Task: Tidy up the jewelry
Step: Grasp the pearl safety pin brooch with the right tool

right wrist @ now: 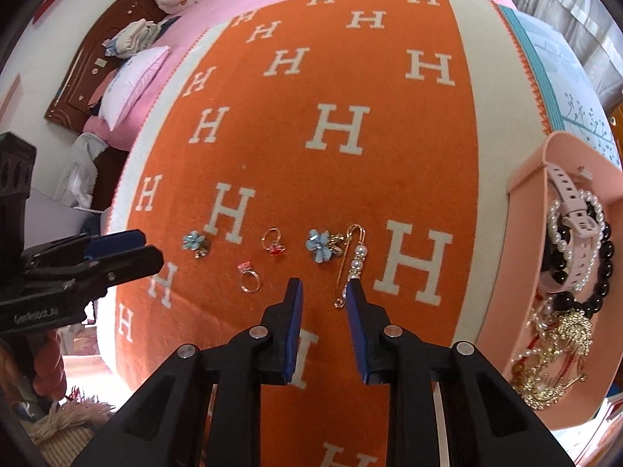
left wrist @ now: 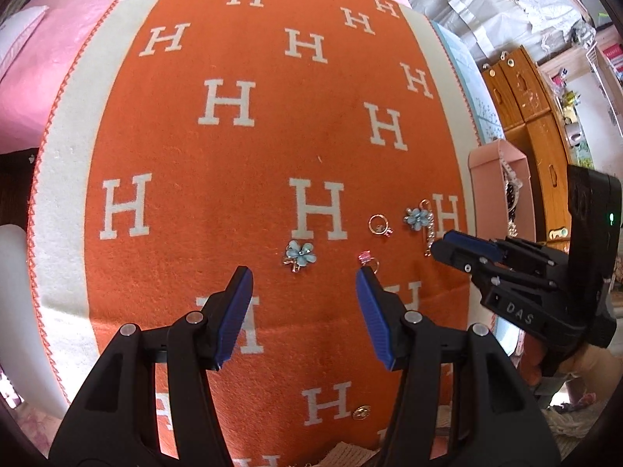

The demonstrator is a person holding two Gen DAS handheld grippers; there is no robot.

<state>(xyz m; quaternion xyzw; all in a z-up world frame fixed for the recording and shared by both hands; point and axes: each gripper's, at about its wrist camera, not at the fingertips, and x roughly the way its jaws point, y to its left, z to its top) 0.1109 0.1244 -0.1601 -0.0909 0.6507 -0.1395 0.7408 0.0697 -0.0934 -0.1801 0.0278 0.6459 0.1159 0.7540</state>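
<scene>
Several jewelry pieces lie on the orange blanket (left wrist: 249, 148). A blue flower brooch (left wrist: 300, 255) sits just beyond my left gripper (left wrist: 303, 274), which hovers open and empty. A pink-stone ring (left wrist: 366, 258) lies by its right fingertip. Farther right are a red-stone ring (left wrist: 379, 226), a second blue flower brooch (right wrist: 319, 247) and a gold pearl pin (right wrist: 352, 264). My right gripper (right wrist: 324, 286) hangs over the blanket with a narrow open gap and nothing between its pads. The pin's lower end lies next to its right fingertip.
A pink box (right wrist: 525, 179) stands at the blanket's right edge, holding a pink watch strap, pearl and black bead bracelets and gold pieces. A small gold item (left wrist: 362, 412) lies near the blanket's front. Pillows and a wooden headboard (right wrist: 78, 78) are at the far left.
</scene>
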